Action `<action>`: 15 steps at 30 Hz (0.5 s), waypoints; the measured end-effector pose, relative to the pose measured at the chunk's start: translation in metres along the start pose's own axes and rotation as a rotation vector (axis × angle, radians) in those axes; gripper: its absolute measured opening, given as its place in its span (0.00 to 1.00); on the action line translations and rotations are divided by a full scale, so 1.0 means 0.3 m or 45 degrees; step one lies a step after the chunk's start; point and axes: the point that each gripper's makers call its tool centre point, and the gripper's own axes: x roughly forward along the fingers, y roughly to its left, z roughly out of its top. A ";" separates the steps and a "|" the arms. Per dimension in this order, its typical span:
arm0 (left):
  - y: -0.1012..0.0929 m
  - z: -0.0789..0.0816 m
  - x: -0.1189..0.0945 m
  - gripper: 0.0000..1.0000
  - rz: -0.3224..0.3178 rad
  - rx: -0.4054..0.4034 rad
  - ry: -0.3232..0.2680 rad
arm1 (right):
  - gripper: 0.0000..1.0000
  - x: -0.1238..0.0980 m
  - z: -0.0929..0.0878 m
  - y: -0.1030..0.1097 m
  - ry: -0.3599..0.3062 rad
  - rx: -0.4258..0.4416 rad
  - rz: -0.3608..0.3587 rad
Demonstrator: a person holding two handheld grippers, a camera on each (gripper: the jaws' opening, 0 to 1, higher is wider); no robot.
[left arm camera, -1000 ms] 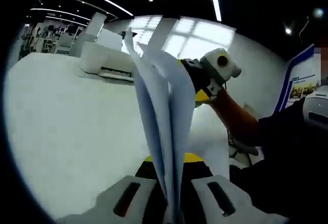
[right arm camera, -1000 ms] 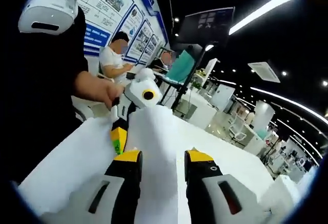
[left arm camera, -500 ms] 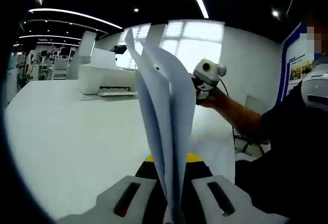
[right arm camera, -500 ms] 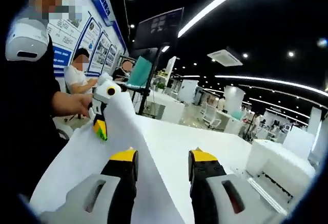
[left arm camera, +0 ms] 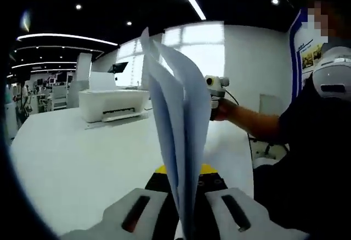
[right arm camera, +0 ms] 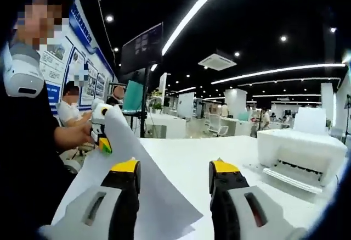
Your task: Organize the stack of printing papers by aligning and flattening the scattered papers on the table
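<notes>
Several white sheets of paper (left arm camera: 178,135) stand upright on edge, fanned apart at the top. My left gripper (left arm camera: 182,169) is shut on their lower edge. Beyond them my right gripper (left arm camera: 211,98) is held in a hand, apart from the sheets. In the right gripper view the papers (right arm camera: 142,190) run as a white sheet from my left gripper (right arm camera: 103,143) down toward the camera. One corner lies low between my own jaws. My right gripper (right arm camera: 175,168) stands open, wide apart, over the white table (right arm camera: 186,157).
A white printer (left arm camera: 112,105) stands on the table (left arm camera: 77,163) at the back left; the printer (right arm camera: 301,152) shows at the right in the right gripper view. The person's dark torso (left arm camera: 312,157) is close at the right. Another person (right arm camera: 68,108) sits by a monitor (right arm camera: 141,48).
My right gripper has drawn back from the papers and its jaws stand wider. The papers stay clamped in my left gripper. Both views have tilted up toward the room.
</notes>
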 end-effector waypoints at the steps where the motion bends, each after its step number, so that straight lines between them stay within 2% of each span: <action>1: 0.001 0.001 -0.001 0.06 -0.002 0.003 -0.005 | 0.49 -0.005 -0.004 0.003 -0.005 0.014 0.001; 10: 0.008 0.043 -0.015 0.06 -0.027 0.123 -0.083 | 0.57 -0.033 -0.071 0.027 0.003 0.107 0.005; 15: -0.017 0.089 -0.035 0.06 -0.076 0.177 -0.168 | 0.57 -0.047 -0.099 0.062 -0.001 0.168 0.035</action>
